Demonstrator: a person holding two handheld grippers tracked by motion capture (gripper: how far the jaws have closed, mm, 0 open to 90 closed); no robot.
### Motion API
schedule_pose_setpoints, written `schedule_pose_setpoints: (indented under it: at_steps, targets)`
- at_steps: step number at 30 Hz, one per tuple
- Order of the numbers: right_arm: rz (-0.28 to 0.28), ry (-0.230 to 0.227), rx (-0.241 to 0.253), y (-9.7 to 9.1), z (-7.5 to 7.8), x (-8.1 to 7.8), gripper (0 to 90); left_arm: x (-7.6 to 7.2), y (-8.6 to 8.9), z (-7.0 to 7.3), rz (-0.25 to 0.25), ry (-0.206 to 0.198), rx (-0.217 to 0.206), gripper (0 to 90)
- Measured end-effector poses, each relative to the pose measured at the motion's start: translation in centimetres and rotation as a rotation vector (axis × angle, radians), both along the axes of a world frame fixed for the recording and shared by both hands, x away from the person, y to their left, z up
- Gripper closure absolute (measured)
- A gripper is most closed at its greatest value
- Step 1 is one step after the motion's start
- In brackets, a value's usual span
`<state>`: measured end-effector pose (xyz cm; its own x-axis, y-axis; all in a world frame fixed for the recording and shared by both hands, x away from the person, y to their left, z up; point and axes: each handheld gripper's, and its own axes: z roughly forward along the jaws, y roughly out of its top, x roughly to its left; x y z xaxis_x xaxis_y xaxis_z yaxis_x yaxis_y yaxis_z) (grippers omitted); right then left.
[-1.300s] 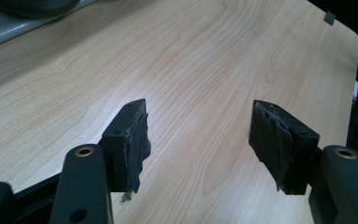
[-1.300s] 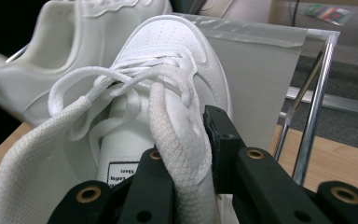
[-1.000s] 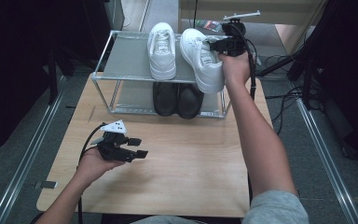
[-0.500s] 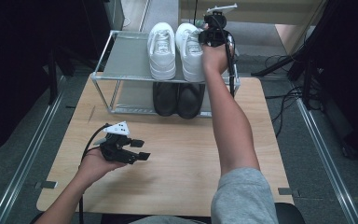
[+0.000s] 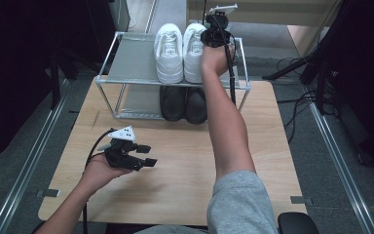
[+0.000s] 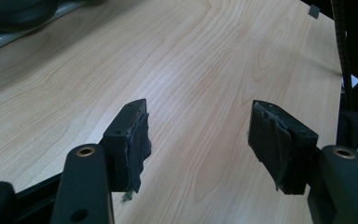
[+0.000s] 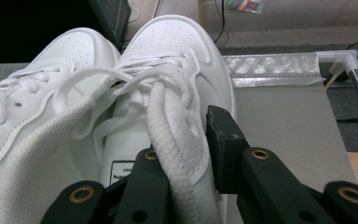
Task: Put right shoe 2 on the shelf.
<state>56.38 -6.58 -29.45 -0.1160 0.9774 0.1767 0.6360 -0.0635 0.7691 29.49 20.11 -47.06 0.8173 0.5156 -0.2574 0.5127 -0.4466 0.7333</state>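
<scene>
A light wooden table [image 5: 185,161] carries a two-level metal shoe rack [image 5: 126,63] that stands along its far edge, and the wood in front of the rack is bare. On the rack's grey top shelf [image 7: 279,112] a pair of white sneakers [image 5: 169,53] sits side by side, touching, toes pointing away from the person, toward the right half of the shelf. Beneath them on the lower level a pair of black shoes [image 5: 184,103] sits side by side as well, partly hidden under the shelf above
</scene>
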Motion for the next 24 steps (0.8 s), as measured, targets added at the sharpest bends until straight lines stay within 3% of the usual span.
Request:
schedule_pose_setpoints:
  at_steps: [14, 18, 24]
  targets:
    - [0.073, -0.018, -0.015, -0.3, 0.1, -0.5, 65.4, 0.0, -0.2, -0.2, -0.004, 0.006, 0.009, 38.5]
    - [0.088, -0.018, 0.005, -0.8, 0.3, -0.9, 63.9, 0.0, -0.2, -0.2, -0.002, 0.005, 0.011, 38.4]
    - [0.159, -0.013, -0.001, -1.5, 0.8, -1.8, 61.7, 0.1, -0.4, -0.2, -0.006, 0.007, 0.015, 38.4]
